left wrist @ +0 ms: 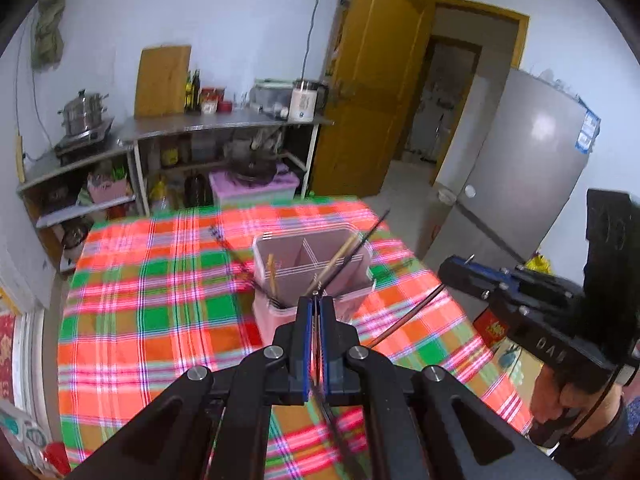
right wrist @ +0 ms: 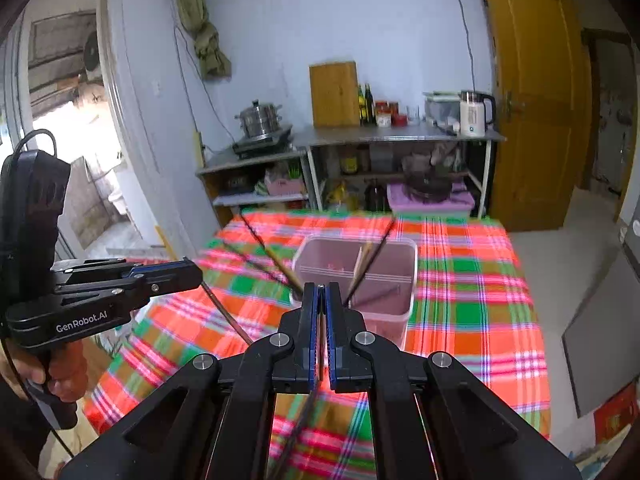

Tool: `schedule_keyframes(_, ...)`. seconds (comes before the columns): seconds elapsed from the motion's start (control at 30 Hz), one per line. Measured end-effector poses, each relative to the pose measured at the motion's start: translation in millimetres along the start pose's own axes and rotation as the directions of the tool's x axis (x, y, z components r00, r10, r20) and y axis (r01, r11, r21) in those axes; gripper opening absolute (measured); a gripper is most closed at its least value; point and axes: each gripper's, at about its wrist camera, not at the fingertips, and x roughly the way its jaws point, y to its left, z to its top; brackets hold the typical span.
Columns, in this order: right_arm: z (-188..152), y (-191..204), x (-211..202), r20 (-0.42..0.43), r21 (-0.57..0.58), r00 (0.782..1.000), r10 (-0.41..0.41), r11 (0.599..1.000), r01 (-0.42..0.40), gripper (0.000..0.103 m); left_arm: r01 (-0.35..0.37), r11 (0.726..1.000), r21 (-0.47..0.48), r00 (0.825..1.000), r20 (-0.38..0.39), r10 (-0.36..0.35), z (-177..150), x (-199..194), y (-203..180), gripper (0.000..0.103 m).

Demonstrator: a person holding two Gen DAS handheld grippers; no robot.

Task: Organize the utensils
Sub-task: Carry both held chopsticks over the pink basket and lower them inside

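The left gripper (left wrist: 316, 300) is pressed closed on a thin dark chopstick (left wrist: 320, 344) that runs back between its fingers (left wrist: 306, 340). The right gripper (right wrist: 321, 290) is also clamped tight, on another dark chopstick (right wrist: 304, 412) that passes under its body. Both hang over the checked tablecloth (left wrist: 160, 320), just in front of the pink holder (left wrist: 276, 312), which stands near the middle of the cloth. The holder has dividers inside. In its compartments lean several chopsticks (left wrist: 340, 260), light wooden ones and dark ones, with their tips above the rim; which compartment each one sits in I cannot tell. Behind the holder, beyond the table edge, there is a metal shelf (right wrist: 400, 134) with a white kettle (right wrist: 472, 114), and a steel pot (right wrist: 260, 118) is left of it.
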Motion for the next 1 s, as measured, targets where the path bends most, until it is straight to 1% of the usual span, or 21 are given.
schedule_keyframes(0.1, 16, 2, -4, 0.036, -0.011, 0.999, -0.002, 1.000, 0.002, 0.003, -0.001, 1.000, 0.018, 1.000, 0.030, 0.001, 21, -6, -6, 0.003)
schedule_keyframes(0.27, 35, 1, 1, 0.064, -0.013, 0.998, -0.004, 1.000, 0.005, 0.003, 0.001, 1.000, 0.027, 0.998, 0.061, -0.003, 52, -3, -9, 0.003)
schedule_keyframes(0.5, 50, -10, 20, 0.089, 0.014, 0.996, -0.014, 1.000, 0.013, 0.003, -0.015, 0.999, 0.030, 0.999, 0.053, 0.013, 78, 26, -4, 0.003)
schedule_keyframes(0.67, 51, -14, 37, 0.087, 0.027, 0.996, -0.020, 0.999, 0.018, 0.003, -0.025, 0.999, 0.034, 0.999, 0.037, 0.024, 81, 50, 3, 0.003)
schedule_keyframes(0.8, 46, -14, 54, 0.078, 0.018, 0.997, -0.024, 1.000, 0.023, 0.003, -0.036, 0.999, 0.031, 0.999, 0.005, 0.036, 75, 75, 11, 0.003)
schedule_keyframes(1.0, 30, -18, 84, 0.017, 0.032, 1.000, -0.017, 0.999, 0.016, 0.003, -0.037, 0.999, 0.027, 0.997, -0.062, 0.039, 61, 105, 22, 0.003)
